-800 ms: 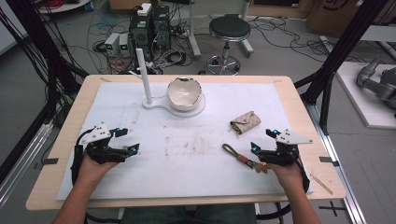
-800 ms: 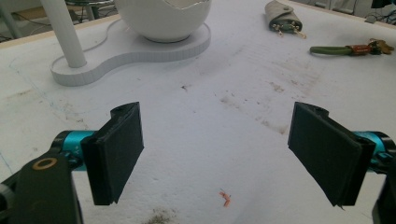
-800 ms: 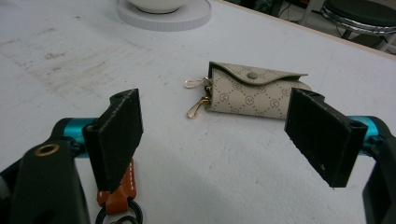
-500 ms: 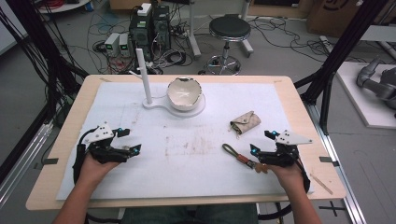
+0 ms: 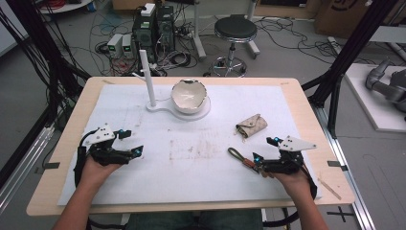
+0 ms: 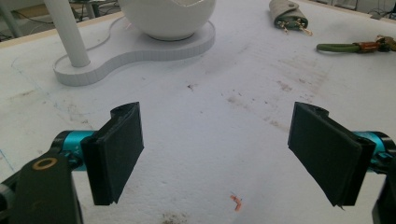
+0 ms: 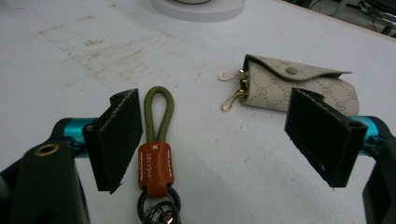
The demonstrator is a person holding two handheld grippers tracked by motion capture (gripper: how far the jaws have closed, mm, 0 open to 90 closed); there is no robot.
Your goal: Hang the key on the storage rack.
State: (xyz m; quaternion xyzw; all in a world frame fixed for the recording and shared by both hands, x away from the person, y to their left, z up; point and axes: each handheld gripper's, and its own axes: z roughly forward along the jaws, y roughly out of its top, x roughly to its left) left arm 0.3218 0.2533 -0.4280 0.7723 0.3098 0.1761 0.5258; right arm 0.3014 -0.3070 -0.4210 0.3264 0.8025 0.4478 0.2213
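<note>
Closing my released right claw (image 7: 212,140) now risks nudging the key strap (image 7: 157,135), since its loop lies beside one jaw, off-centre.

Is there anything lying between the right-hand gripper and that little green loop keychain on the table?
Nothing visible does. The right gripper stands open, and the keychain strap lies flat on the white table cover just inside its left jaw. The beige key pouch lies off to the side, apart from the strap.
</note>
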